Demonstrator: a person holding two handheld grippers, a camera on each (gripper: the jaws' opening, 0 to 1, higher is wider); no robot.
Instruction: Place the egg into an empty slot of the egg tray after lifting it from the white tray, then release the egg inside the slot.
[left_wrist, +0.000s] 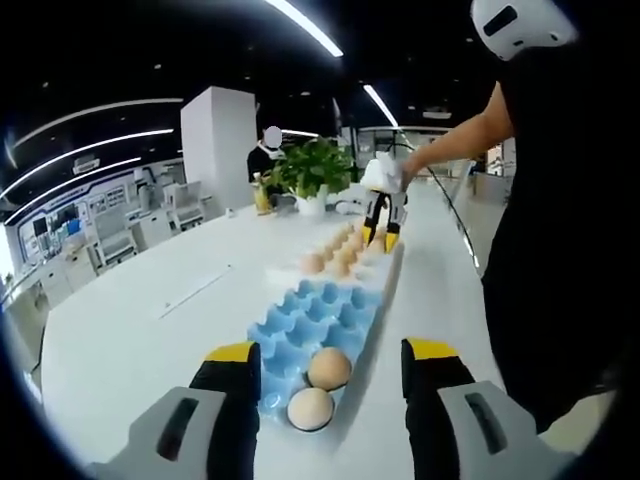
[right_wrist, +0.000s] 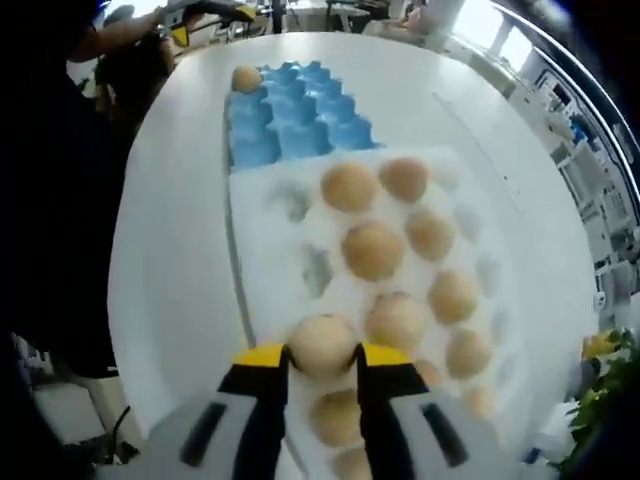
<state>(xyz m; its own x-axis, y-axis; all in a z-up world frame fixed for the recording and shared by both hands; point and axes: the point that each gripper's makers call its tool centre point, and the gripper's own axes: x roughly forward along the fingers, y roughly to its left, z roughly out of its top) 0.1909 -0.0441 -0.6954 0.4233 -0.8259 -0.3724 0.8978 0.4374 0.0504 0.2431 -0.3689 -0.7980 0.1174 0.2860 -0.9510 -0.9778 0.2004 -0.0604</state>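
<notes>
The right tool (right_wrist: 322, 358) is closing its yellow-tipped jaws on a beige egg (right_wrist: 321, 343), one jaw on each side, over the near part of the white tray (right_wrist: 262, 250). I cannot tell if the egg is already lifted or is still sitting in its hollow. Other eggs are lying very near it, one just beside it (right_wrist: 397, 320) and one under the tool (right_wrist: 338, 415), so a tilted lift may be knocking a neighbour. The grip is on the round sides of a smooth shell. If the jaws are pressing too hard the shell may be cracking, and if too softly the egg may be slipping out on the way.

The blue egg tray (right_wrist: 290, 125) is lying end to end with the white one on the white counter (right_wrist: 180, 250), and most of its slots are looking empty. In the left gripper view, two eggs (left_wrist: 328, 368) are sitting in the slots of the blue egg tray (left_wrist: 320, 315) closest to the left tool (left_wrist: 330, 372), whose jaws are standing wide apart and holding nothing. The danger at the end is, I think, in lowering the egg on a ridge between slots or on a filled slot, where it would be rolling off after release. The left tool is also hanging close to that tray end and may be getting in the way.
</notes>
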